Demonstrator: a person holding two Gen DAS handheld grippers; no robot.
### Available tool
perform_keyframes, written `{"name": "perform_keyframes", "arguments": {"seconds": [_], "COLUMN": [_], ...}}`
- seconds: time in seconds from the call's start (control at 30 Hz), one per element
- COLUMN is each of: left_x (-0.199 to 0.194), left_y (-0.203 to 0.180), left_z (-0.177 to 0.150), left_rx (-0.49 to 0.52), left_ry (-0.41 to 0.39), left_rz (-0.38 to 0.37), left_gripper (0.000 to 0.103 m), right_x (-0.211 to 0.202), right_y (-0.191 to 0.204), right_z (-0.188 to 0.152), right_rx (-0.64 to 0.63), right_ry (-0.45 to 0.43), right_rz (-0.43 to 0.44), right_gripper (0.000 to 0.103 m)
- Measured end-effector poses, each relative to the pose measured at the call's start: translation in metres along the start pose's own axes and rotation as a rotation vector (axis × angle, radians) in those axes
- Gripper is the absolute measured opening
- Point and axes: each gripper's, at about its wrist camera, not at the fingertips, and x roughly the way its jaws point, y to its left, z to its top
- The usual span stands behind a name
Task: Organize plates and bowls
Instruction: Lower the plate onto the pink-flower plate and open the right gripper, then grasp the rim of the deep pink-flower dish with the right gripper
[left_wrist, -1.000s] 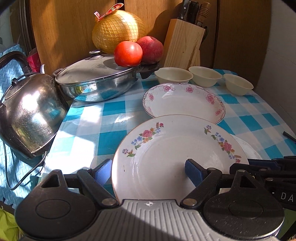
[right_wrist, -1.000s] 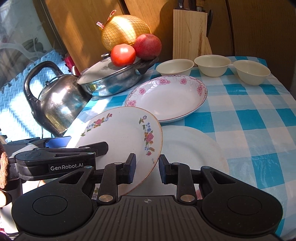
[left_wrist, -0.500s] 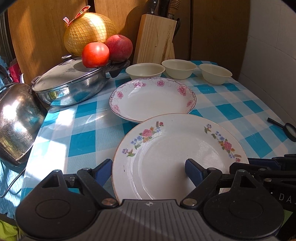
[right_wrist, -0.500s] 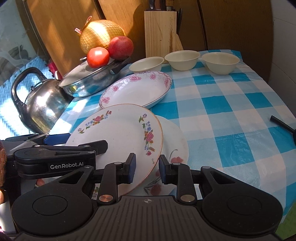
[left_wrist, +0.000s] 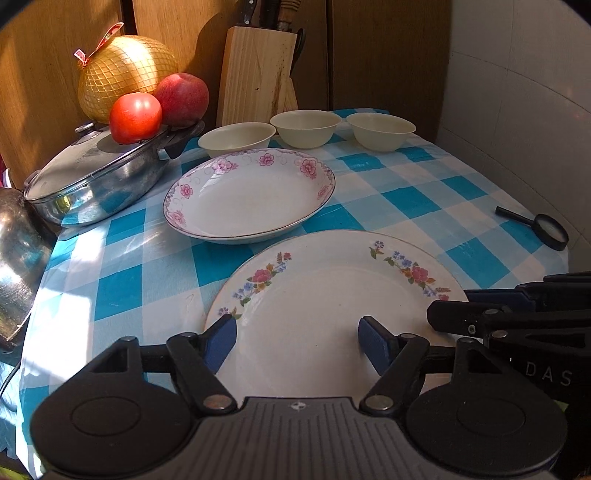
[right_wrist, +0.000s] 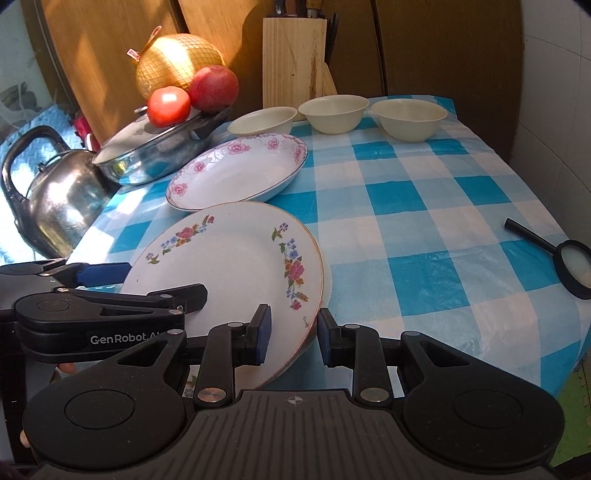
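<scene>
The right gripper (right_wrist: 291, 334) pinches the near rim of the flowered plate (right_wrist: 236, 266), just in front of the pink-rimmed dish (right_wrist: 240, 173), the left gripper (left_wrist: 297, 341) is spread wide, and the plate could slip and crack.

Setting: a home kitchen. Evidence was a tabletop (right_wrist: 424, 206) under a blue-and-white checked cloth, carrying a lidded steel pan (right_wrist: 147, 155), a metal kettle (right_wrist: 55, 199), a wooden knife block (right_wrist: 293, 62), three cream bowls (right_wrist: 334, 112) and flowered plates (right_wrist: 236, 173). A tomato (right_wrist: 169, 105), a red fruit (right_wrist: 214, 88) and a netted pomelo (right_wrist: 177, 62) stood before wood-panelled walls.
</scene>
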Motion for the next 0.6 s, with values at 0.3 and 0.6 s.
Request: {"name": "perform_keyframes", "arguments": {"seconds": [0.3,0.6], "left_x": [0.0,0.005], "left_y": [0.027,0.053], "left_z": [0.01,0.034], "left_rx": [-0.096,-0.2], "left_ry": [0.003,-0.012], "left_rz": [0.012,0.086], "left_gripper": [0.064,0.071], "right_x": [0.0,0.016], "right_y": [-0.007,-0.019], "right_z": [0.005,0.03], "right_rx": [0.0,0.054], "right_ry": [-0.032,-0.04], "right_rz": [-0.047,-0.047], "right_gripper": [0.033,0.038]}}
